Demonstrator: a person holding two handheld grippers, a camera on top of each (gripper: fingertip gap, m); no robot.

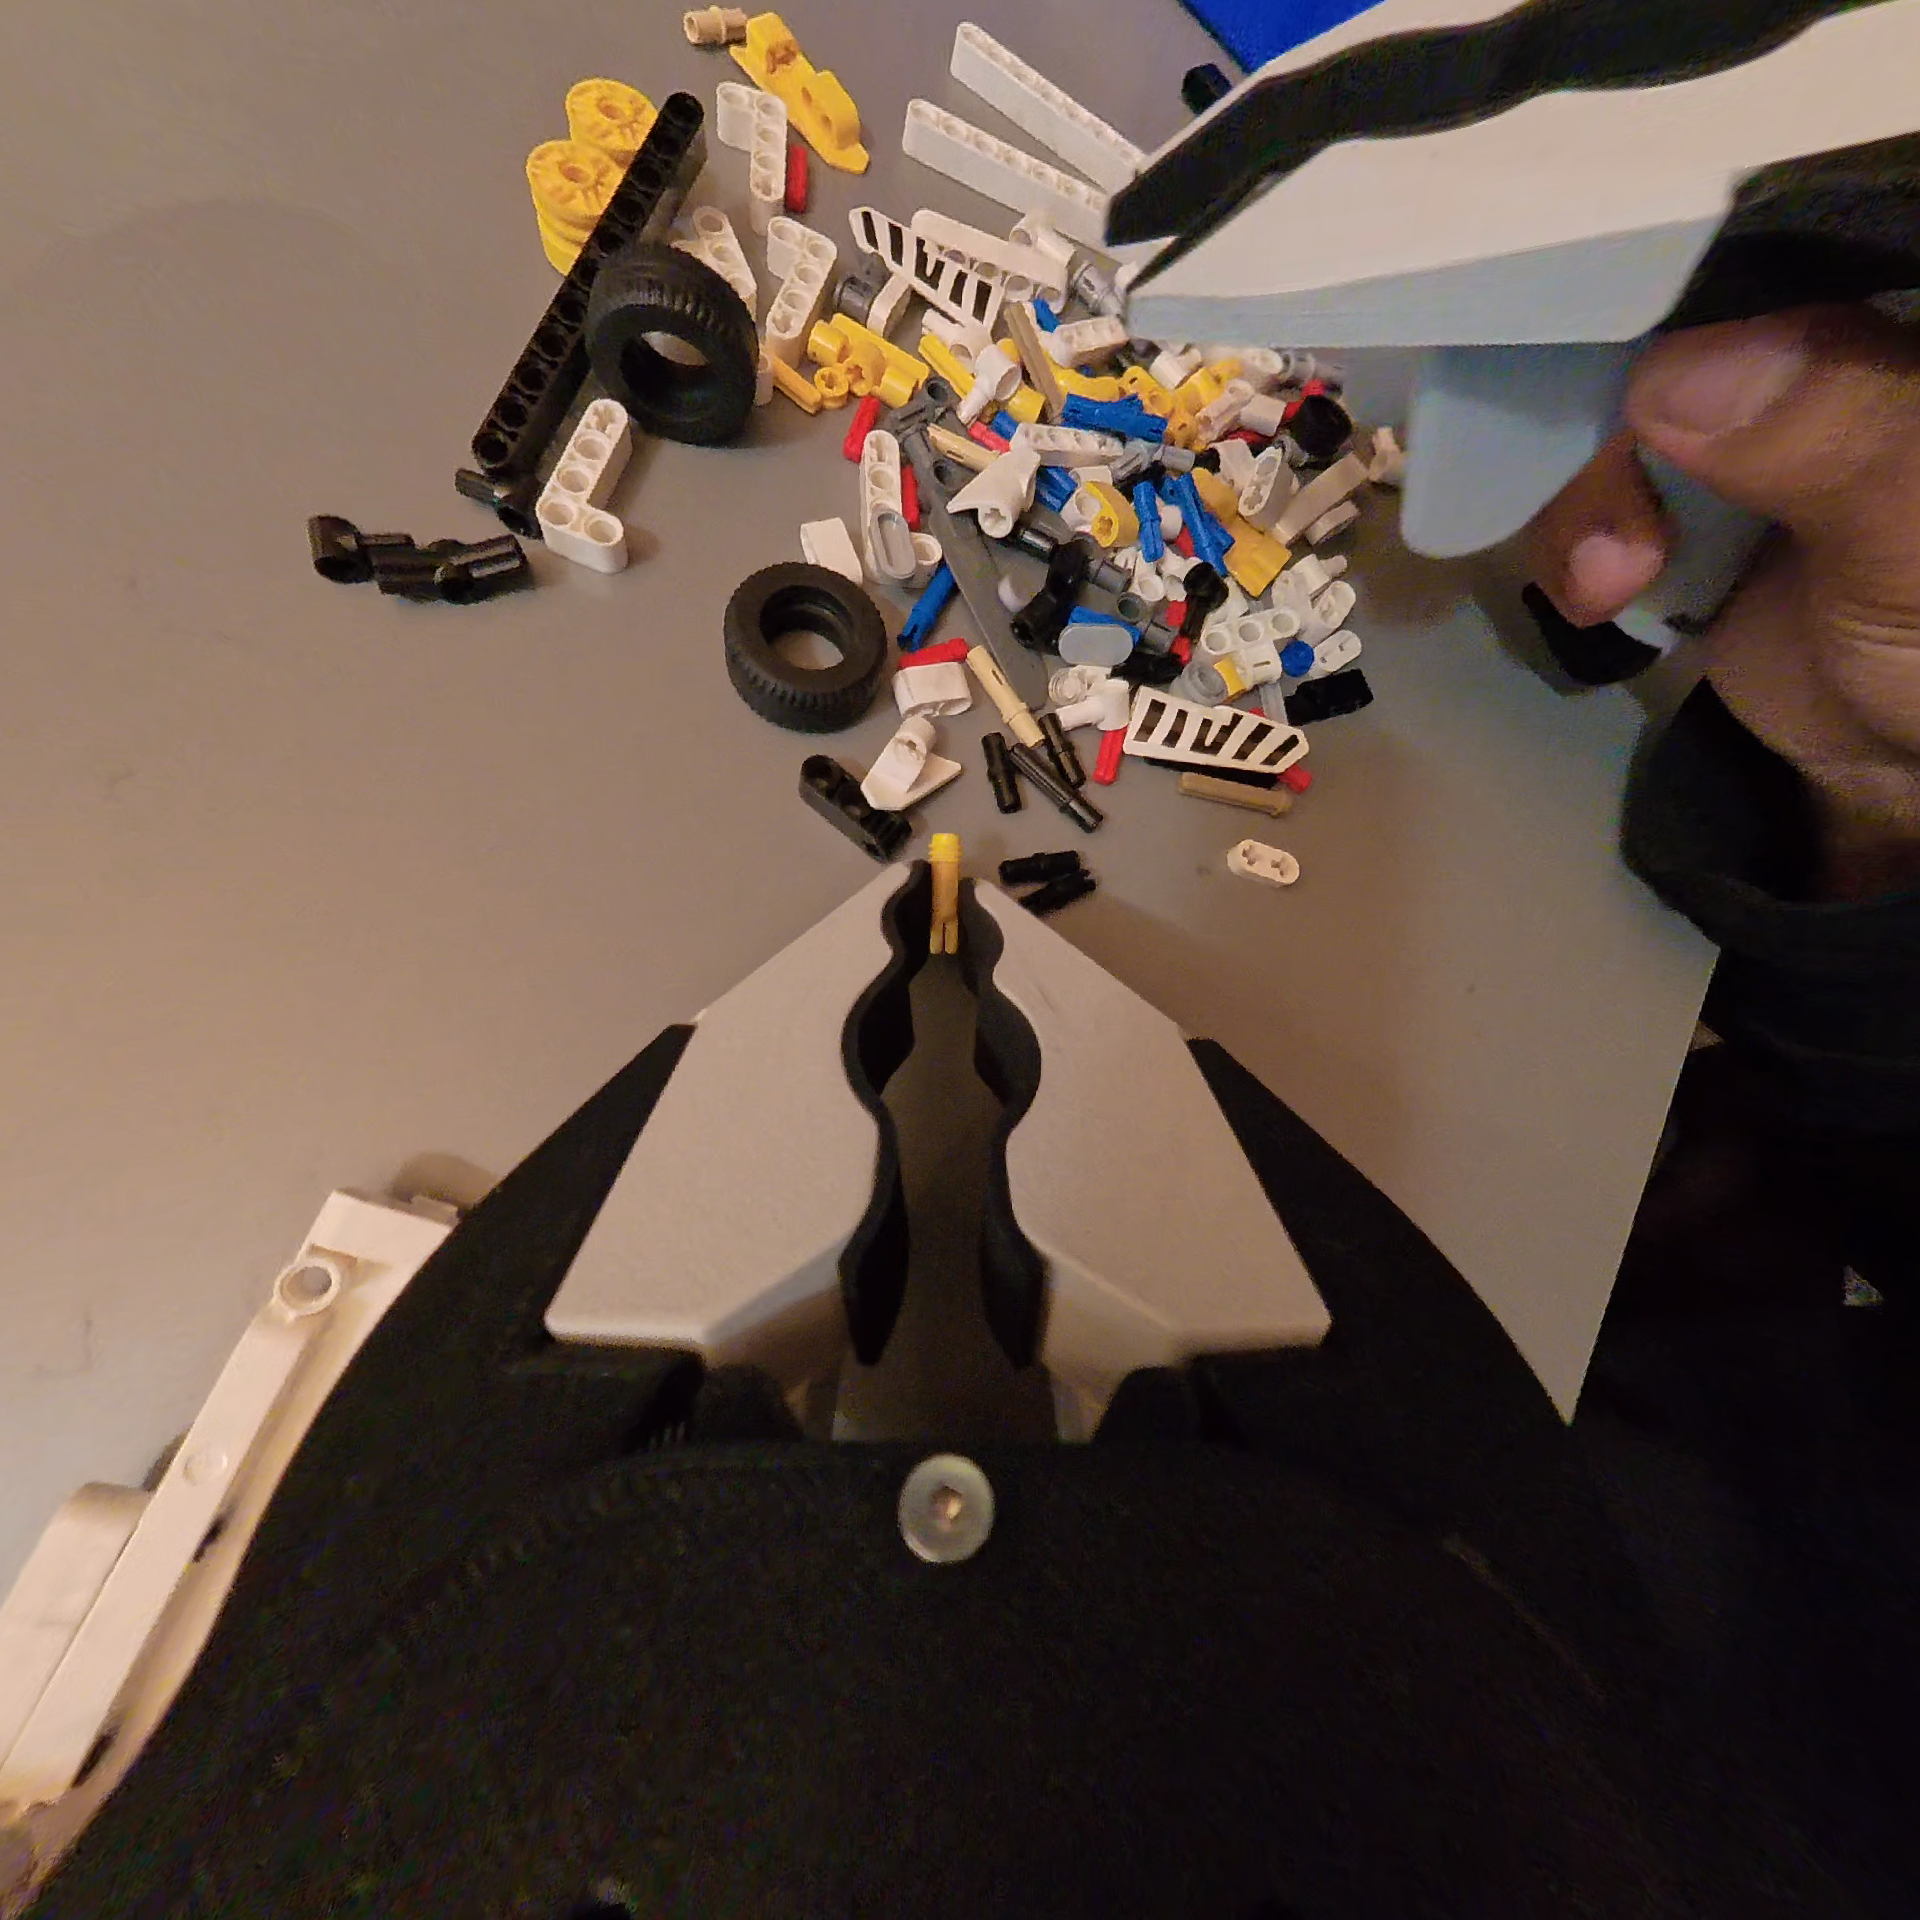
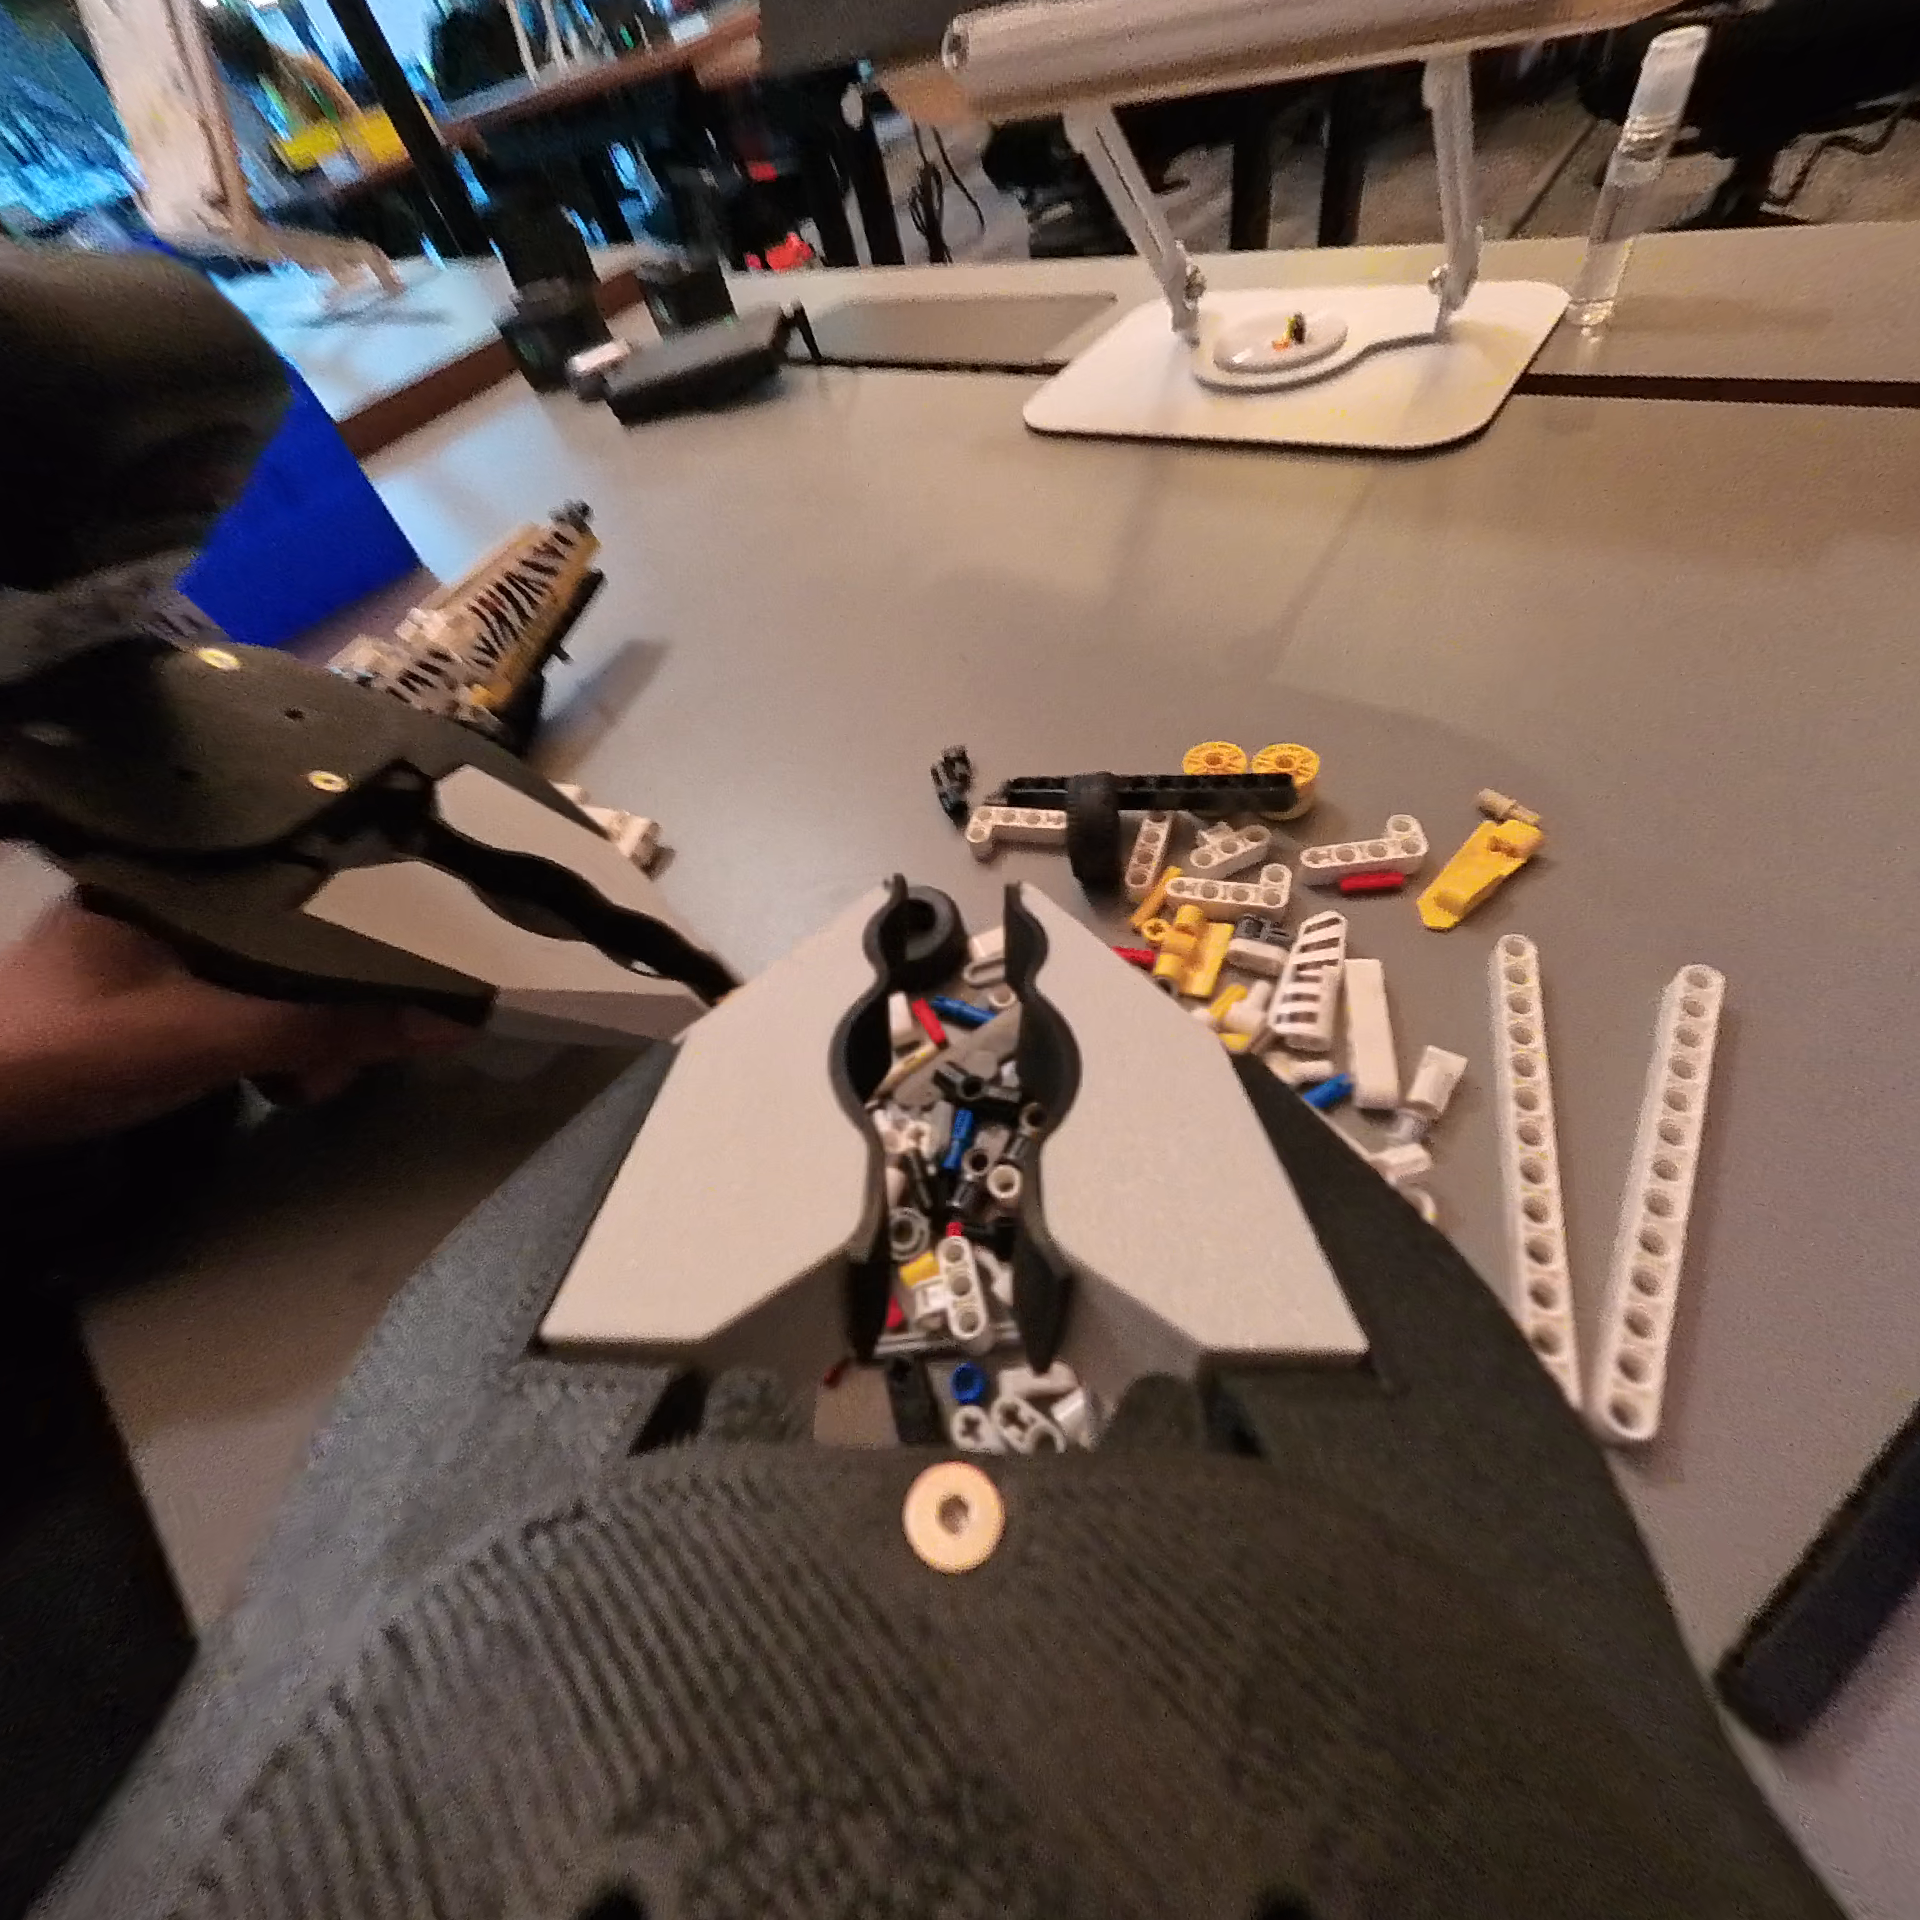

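While the grey tabletop [image 1: 260, 831] carries a loose heap of building-toy parts [image 1: 1122, 499], spread out so single bits can be picked, the right claw [image 2: 951, 914] hangs over the heap, jaws apart, gripping nothing. Nearer, the left claw [image 1: 943, 883] is pinched tight on a small yellow pin [image 1: 943, 894], tip poking out.

Left of the pile of toy parts [image 1: 1101, 499] the grey surface [image 1: 260, 831] lies bare and passable. Right of the pile, the other gripper [image 1: 1127, 255] and a hand [image 1: 1766, 540] block the way.
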